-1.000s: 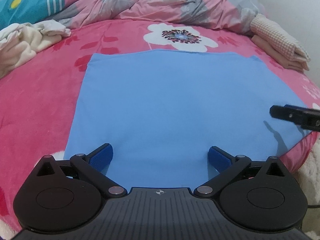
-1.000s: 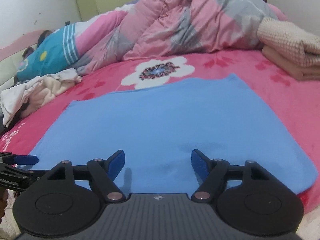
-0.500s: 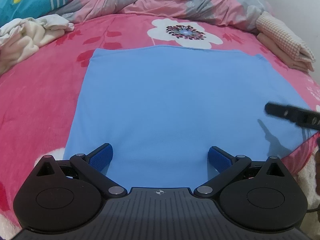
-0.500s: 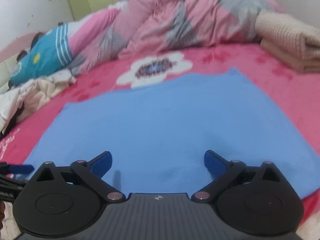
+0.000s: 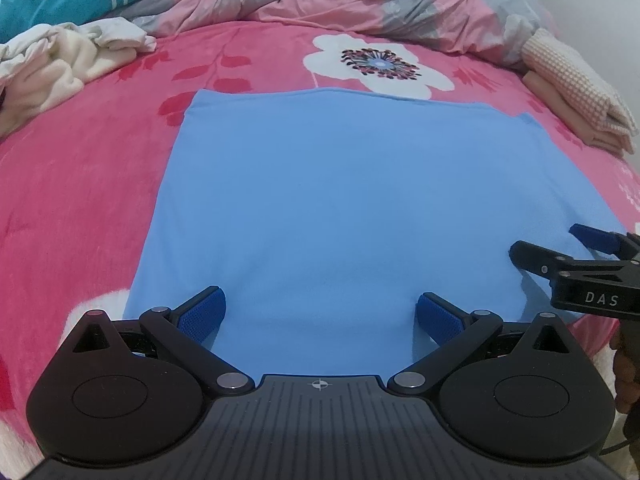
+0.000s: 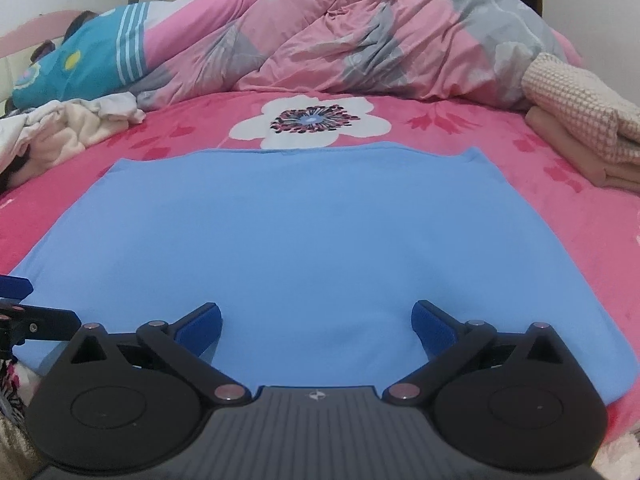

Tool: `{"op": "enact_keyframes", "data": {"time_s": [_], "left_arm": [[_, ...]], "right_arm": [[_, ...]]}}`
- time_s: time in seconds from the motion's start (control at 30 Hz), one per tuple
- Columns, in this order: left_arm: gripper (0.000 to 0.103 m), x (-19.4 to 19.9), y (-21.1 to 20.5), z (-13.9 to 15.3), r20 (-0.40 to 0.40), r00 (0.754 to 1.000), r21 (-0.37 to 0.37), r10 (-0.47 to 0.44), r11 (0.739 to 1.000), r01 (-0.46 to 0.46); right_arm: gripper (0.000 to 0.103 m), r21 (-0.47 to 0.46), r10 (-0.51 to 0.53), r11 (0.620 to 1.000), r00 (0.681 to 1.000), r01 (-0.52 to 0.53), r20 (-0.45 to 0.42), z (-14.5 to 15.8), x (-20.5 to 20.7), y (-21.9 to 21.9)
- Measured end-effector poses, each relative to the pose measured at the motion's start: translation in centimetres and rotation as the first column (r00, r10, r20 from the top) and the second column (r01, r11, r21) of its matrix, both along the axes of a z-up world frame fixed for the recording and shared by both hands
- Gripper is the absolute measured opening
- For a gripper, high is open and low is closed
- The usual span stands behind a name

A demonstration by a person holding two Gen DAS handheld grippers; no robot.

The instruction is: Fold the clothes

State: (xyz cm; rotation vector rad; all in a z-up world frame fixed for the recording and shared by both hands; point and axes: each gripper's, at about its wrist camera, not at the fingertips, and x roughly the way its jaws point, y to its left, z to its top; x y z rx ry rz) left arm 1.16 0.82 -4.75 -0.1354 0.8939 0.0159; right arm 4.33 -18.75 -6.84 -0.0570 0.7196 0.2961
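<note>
On the pink bed (image 5: 80, 184), the blue garment (image 5: 340, 208) is lying flat, possibly mid-fold, while the left gripper (image 5: 320, 312) and right gripper (image 6: 316, 320) are hovering wide apart, empty, over its near hem.

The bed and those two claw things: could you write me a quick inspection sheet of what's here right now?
Surface: bed with a pink floral blanket.
Job's things: blue garment spread flat and smooth; a second layer peeks out at its far right corner.
Clutter: crumpled cream clothes far left; folded checked pile far right; pink-grey duvet bunched behind.
Grippers: left claw open, empty, over the garment's near edge; right claw open, empty, likewise.
Cables: dark cord near the left view's lower right edge, partly seen.
Surroundings: pale wall, teal striped pillow far left.
</note>
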Motion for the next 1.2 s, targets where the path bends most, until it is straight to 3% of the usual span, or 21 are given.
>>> {"op": "enact_keyframes", "data": {"time_s": [1.2], "left_arm": [[0.103, 0.5, 1.5, 0.7, -0.018, 1.0, -0.093, 0.02, 0.995, -0.021]], "right_arm": [[0.103, -0.009, -0.007, 1.0, 1.0, 0.007, -0.013, 0.1, 0.2, 0.2]]}}
